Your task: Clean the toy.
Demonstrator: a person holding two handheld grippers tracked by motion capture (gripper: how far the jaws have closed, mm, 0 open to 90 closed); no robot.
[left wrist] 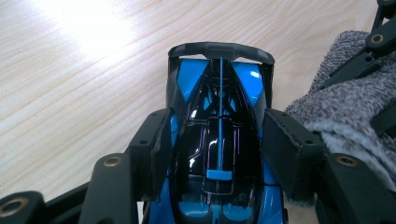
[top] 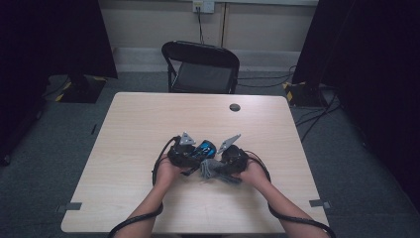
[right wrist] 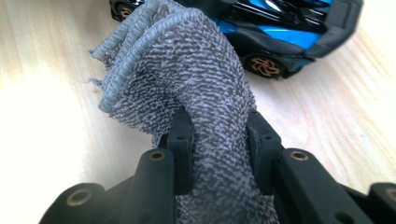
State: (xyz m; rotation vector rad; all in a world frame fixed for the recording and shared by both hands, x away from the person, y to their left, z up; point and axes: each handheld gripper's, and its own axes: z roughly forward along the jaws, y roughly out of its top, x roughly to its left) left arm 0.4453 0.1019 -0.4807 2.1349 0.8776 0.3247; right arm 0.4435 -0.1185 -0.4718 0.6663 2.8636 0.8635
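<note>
A blue and black toy car is clamped across its body by my left gripper, whose pads press on both of its sides. In the high view the car sits low over the middle of the wooden table, between my left gripper and my right gripper. My right gripper is shut on a bunched grey cloth, which stands up between its jaws. The cloth lies just beside the car, and the car with its bronze wheels shows behind the cloth.
A black folding chair stands past the table's far edge. A small dark round cap sits in the tabletop near the far side. Cables trail from both grippers along the person's forearms. Dark curtains flank the room.
</note>
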